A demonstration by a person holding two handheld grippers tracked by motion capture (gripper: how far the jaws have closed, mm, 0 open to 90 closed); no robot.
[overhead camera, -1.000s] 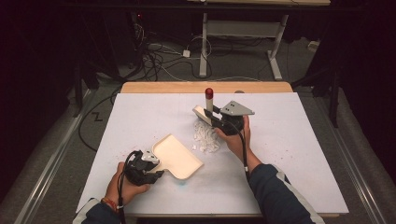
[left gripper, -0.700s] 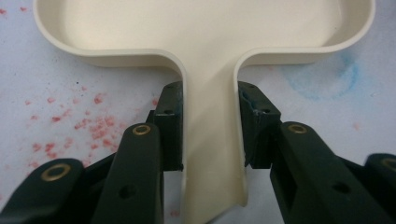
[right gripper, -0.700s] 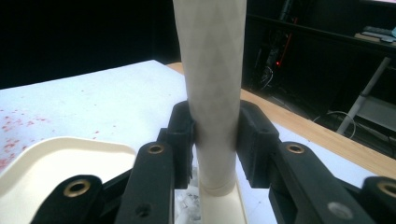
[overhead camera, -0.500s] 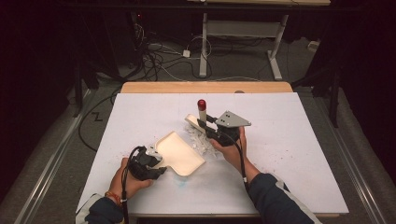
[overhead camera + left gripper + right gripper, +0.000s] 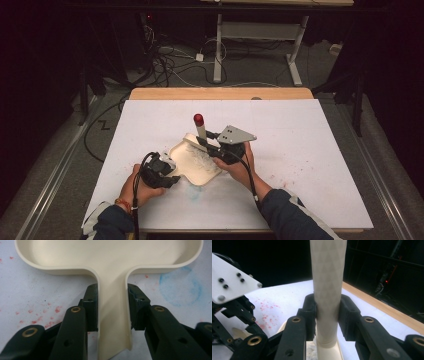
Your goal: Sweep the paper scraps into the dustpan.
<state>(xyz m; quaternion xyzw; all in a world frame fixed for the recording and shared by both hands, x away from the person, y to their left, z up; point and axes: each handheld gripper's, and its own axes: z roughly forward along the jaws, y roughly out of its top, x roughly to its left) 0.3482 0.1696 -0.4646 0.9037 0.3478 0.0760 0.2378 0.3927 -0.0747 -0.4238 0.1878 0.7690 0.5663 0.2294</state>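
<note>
Cream plastic is what both tools are working with. Near the middle of the white tabletop [image 5: 310, 150], a cream dustpan [image 5: 195, 160] is lying flat, its tray pointing far and right, its handle pointing near and left. The left gripper [image 5: 167, 172] is clamping that handle: in the left gripper view its fingers [image 5: 91, 307] are pressing on both sides of the cream handle [image 5: 112, 315], with the tray's rounded rim spreading just beyond them. The right gripper [image 5: 202, 142] is sitting at the far right edge of the dustpan, its fingers [image 5: 310, 312] clenched on the pale shaft of a brush [image 5: 200, 130] that is standing nearly upright, red cap on top. In the right gripper view the shaft [image 5: 328, 285] is rising straight between the fingers, and a whitish clump is showing below it, over the tray. Red speckles [image 5: 40, 315] and a faint blue ring [image 5: 180, 290] are marking the tabletop around the dustpan. The person's sleeves are coming in from the near edge.
</note>
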